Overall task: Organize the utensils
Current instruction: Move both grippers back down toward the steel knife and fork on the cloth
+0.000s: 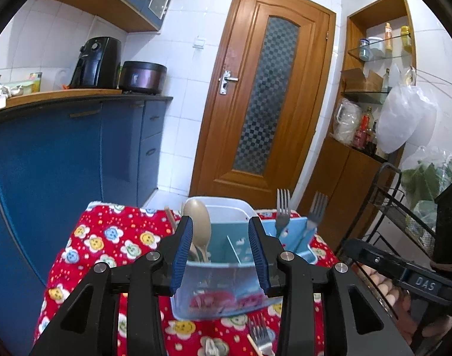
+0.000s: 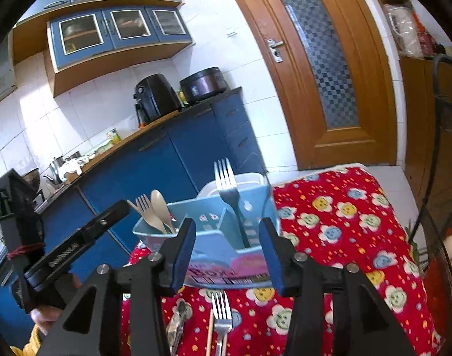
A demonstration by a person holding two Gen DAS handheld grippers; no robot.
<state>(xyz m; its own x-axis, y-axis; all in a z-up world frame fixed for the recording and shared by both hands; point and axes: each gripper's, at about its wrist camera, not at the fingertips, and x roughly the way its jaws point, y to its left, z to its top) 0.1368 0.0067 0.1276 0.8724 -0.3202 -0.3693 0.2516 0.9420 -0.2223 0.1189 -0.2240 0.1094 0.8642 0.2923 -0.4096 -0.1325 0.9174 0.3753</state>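
Note:
A light blue utensil holder with dividers stands on a red flowered cloth. Beige spoons stand in its left compartment. Two forks stand in its right compartment; the right wrist view shows one of them upright. A loose fork and a wooden chopstick lie on the cloth in front of the holder. My left gripper is open and empty above the holder's near side. My right gripper is open and empty just before the holder.
A clear plastic tub sits behind the holder. Blue cabinets with an air fryer and cooker stand left. A wooden door is behind, a black wire rack right.

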